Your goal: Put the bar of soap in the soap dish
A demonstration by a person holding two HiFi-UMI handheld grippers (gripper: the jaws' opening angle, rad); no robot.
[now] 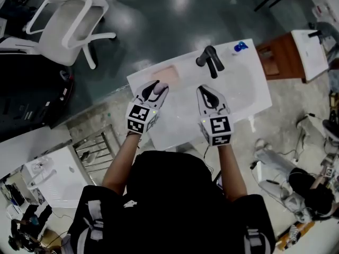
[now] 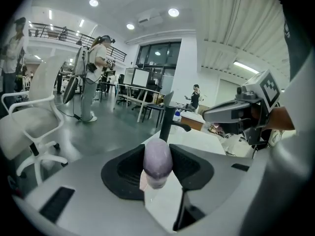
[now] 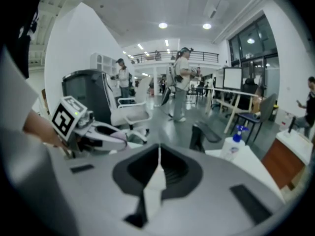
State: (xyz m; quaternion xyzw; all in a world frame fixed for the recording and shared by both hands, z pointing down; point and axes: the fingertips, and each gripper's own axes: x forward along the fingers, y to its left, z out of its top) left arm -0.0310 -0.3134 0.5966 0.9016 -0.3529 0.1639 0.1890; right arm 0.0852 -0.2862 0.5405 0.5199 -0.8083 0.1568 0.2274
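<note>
My left gripper (image 1: 157,91) is shut on a lavender bar of soap (image 1: 160,88), which stands upright between its black jaws in the left gripper view (image 2: 157,160). Just beyond the soap lies a pale pink soap dish (image 1: 169,74) on the left part of the white washbasin top (image 1: 241,86). A pink edge of the dish (image 2: 143,181) shows under the soap. My right gripper (image 1: 208,94) hovers over the basin's middle, near the black faucet (image 1: 210,60). Its jaws meet in a thin line with nothing between them (image 3: 158,157).
A blue-capped pump bottle (image 1: 240,46) stands at the basin's far right corner, behind the faucet. A white office chair (image 1: 66,23) is on the floor to the far left, and a brown wooden stand (image 1: 280,57) is to the right. People stand farther off in the room.
</note>
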